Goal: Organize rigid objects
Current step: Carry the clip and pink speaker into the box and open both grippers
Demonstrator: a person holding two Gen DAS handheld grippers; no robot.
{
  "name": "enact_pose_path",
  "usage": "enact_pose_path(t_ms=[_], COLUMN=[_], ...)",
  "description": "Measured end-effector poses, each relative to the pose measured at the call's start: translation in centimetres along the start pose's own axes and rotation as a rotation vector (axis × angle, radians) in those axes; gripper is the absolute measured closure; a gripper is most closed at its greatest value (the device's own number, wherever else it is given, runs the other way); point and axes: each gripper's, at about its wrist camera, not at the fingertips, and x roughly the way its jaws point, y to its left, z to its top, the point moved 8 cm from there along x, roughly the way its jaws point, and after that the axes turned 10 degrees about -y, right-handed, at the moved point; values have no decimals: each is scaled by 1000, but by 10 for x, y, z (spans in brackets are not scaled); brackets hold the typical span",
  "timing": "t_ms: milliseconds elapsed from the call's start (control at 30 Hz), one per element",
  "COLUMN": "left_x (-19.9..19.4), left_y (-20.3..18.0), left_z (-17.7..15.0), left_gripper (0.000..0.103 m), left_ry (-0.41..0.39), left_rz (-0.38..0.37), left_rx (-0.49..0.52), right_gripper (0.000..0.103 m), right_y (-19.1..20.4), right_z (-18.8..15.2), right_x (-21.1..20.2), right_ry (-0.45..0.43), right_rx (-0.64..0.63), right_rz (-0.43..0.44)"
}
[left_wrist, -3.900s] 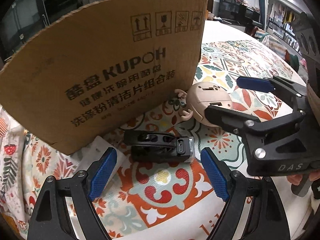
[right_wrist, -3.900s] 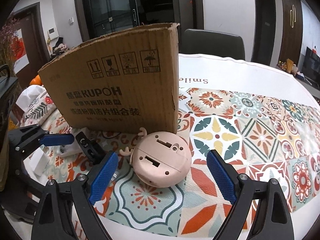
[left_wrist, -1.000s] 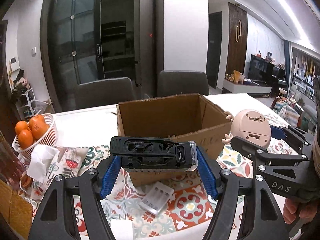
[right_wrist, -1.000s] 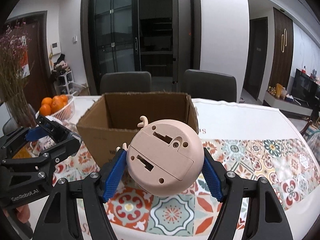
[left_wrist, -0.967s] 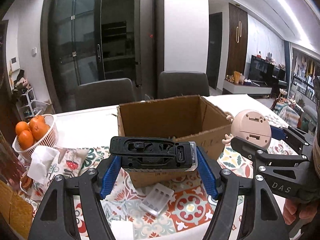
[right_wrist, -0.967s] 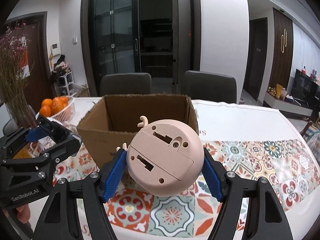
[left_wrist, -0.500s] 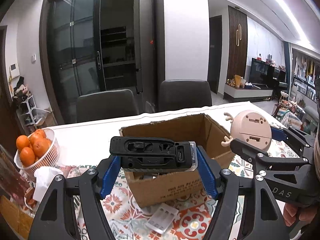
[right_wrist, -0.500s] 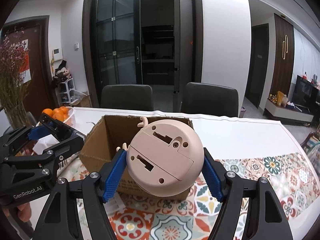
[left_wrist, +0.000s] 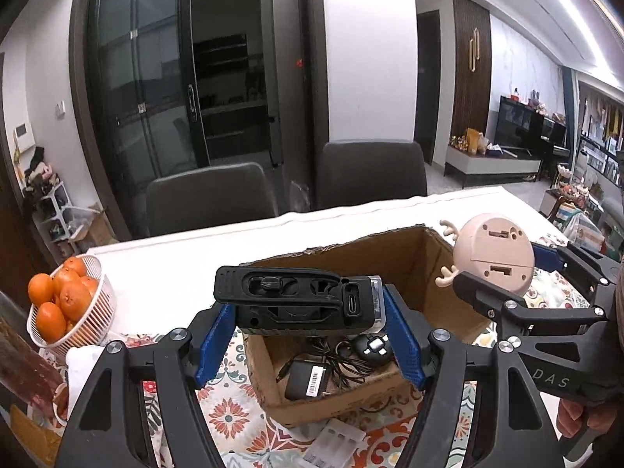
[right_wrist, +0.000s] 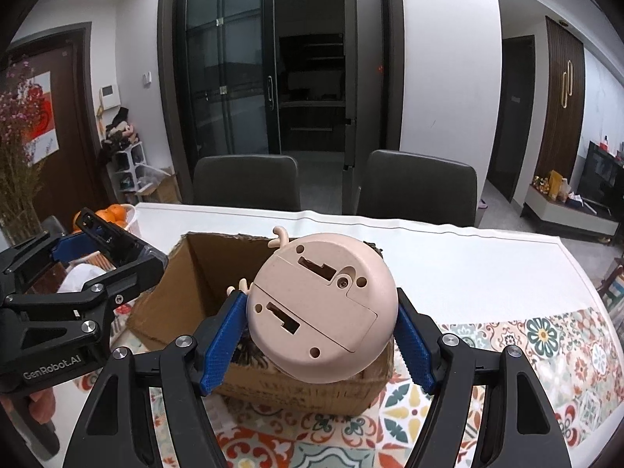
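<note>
Pink clock (right_wrist: 320,306) between hand-held gripper (right_wrist: 316,345) pads

Two chairs (left_wrist: 212,199), one cardboard box (left_wrist: 390,249), one basket of oranges (left_wrist: 97,292).

Left gripper (left_wrist: 308,331), right gripper (right_wrist: 321,335): both clamped.

Evenly bright indoor lighting, cast from a ceiling light strip (left_wrist: 577,19) at upper right. Strong fisheye bending of straight lines, with black vignetted corners. Sharp focus throughout; dark, dim glass doors (right_wrist: 234,78) behind.
</note>
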Motion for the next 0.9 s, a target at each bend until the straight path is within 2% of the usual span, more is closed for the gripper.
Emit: enact_pose_path(t_ms=[500, 900], left_x=[50, 63], left_y=[3, 0], left_z=[-28, -41], left_gripper=[32, 32], left_ry=[157, 198], left_rz=[-22, -20], left_rx=[-16, 10], right_gripper=[30, 30], right_y=[-1, 3], right_z=[-13, -33], right_x=[45, 67], right_ry=[103, 193], right_rx=[-43, -81], right_rz=[-3, 32])
